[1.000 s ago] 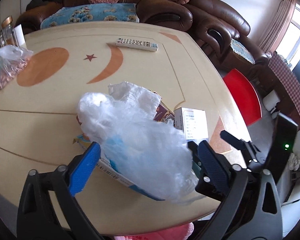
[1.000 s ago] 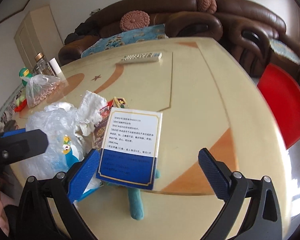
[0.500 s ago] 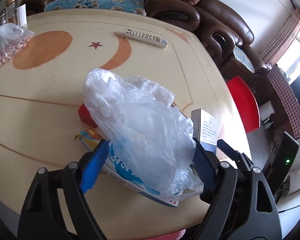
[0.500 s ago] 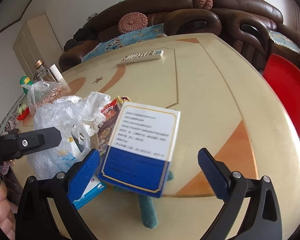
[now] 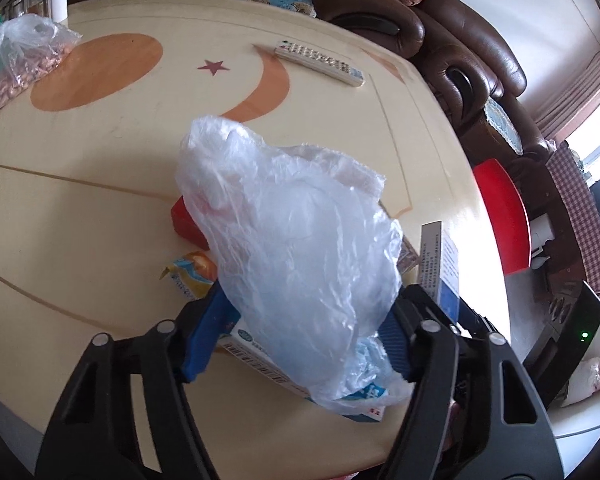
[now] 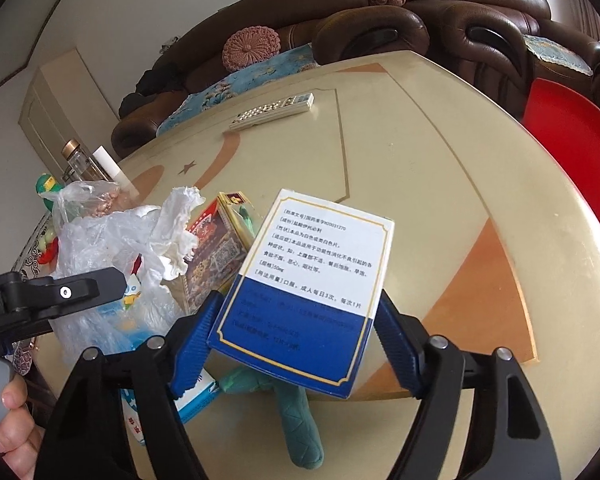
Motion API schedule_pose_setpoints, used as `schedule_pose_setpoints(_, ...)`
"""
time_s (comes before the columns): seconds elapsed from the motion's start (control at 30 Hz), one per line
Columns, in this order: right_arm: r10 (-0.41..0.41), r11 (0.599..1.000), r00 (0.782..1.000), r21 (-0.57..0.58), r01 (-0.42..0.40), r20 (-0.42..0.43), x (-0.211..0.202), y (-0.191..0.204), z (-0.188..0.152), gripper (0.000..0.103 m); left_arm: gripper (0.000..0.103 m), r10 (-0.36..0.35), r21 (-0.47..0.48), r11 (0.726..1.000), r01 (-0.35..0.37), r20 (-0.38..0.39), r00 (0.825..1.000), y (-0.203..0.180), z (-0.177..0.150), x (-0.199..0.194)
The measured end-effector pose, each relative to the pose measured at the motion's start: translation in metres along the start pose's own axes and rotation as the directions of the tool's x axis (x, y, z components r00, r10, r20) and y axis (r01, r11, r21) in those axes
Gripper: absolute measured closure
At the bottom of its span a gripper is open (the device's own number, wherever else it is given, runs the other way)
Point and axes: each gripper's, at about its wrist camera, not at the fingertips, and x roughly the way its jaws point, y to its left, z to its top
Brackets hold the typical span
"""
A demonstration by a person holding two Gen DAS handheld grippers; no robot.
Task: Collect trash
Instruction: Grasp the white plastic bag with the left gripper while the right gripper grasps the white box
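My left gripper (image 5: 300, 340) is shut on a crumpled clear plastic bag (image 5: 296, 240), held above the cream table (image 5: 100, 140). Under the bag lie a red box (image 5: 184, 220), an orange-and-blue wrapper (image 5: 192, 272) and a flat blue-and-white carton (image 5: 260, 360). My right gripper (image 6: 296, 336) is shut on a white-and-blue medicine box (image 6: 312, 280), tilted and lifted over the table. That box shows edge-on in the left wrist view (image 5: 440, 264). In the right wrist view the bag (image 6: 108, 256) hangs at the left with crumpled white paper (image 6: 176, 232) and a patterned box (image 6: 216, 252) beside it.
A green sock-like cloth (image 6: 296, 432) lies under the medicine box. A remote control (image 5: 320, 62) lies far on the table. A bag of nuts (image 5: 16, 64), a glass jar (image 6: 80, 164) and a white bottle (image 6: 112, 172) stand at the left. A red chair (image 5: 500, 212) and brown sofas (image 5: 460, 40) border the table.
Both grippers have closed: the left on the plastic bag and the right on the medicine box. The medicine box has tilted and risen off the table. The bag has been pulled up.
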Motion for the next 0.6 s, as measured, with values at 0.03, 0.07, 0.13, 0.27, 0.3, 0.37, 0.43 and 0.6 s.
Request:
schedule_pose_setpoints(0.03,0.001,1.000,1.000,0.004,-0.001,0.003,-0.001,-0.001,0.000,0.031,0.041,0.001,-0.003,1.000,-0.001,0.000,1.000,0.001,0.000,0.000)
schedule_pose_setpoints(0.07,-0.003,1.000,1.000,0.003,0.003,0.008,-0.001,0.000,0.000,0.031,0.044,-0.001,-0.003,1.000,0.001,0.001,1.000,0.001,0.001,0.000)
schedule_pose_setpoints(0.13,-0.021,1.000,1.000,-0.015,0.021,0.019,-0.003,0.002,0.001,0.032,0.050,-0.001,-0.011,1.000,0.001,-0.003,1.000,0.005,0.001,0.001)
schedule_pose_setpoints(0.27,-0.048,0.997,0.998,-0.053,0.050,0.049,-0.008,0.007,0.001,0.034,0.059,-0.010,-0.024,1.000,0.010,-0.003,1.000,0.011,0.001,-0.001)
schedule_pose_setpoints(0.3,-0.059,0.996,0.997,-0.064,0.062,0.056,-0.010,0.009,0.001,0.034,0.060,-0.012,-0.027,1.000,0.012,-0.001,1.000,0.012,0.001,-0.002)
schedule_pose_setpoints(0.37,-0.073,0.994,0.995,-0.071,0.078,0.068,-0.012,0.010,0.001,0.035,0.061,-0.016,-0.027,1.000,0.016,0.005,1.000,0.014,-0.001,-0.003)
schedule_pose_setpoints(0.43,-0.079,0.993,0.994,-0.078,0.084,0.076,-0.014,0.011,0.001,0.035,0.063,-0.029,-0.038,0.999,0.030,0.019,0.999,0.018,-0.002,-0.005)
schedule_pose_setpoints(0.6,-0.088,0.992,0.993,-0.085,0.095,0.081,-0.017,0.010,0.001,0.036,0.069,-0.067,-0.069,0.995,0.072,0.070,0.995,0.032,-0.006,-0.015)
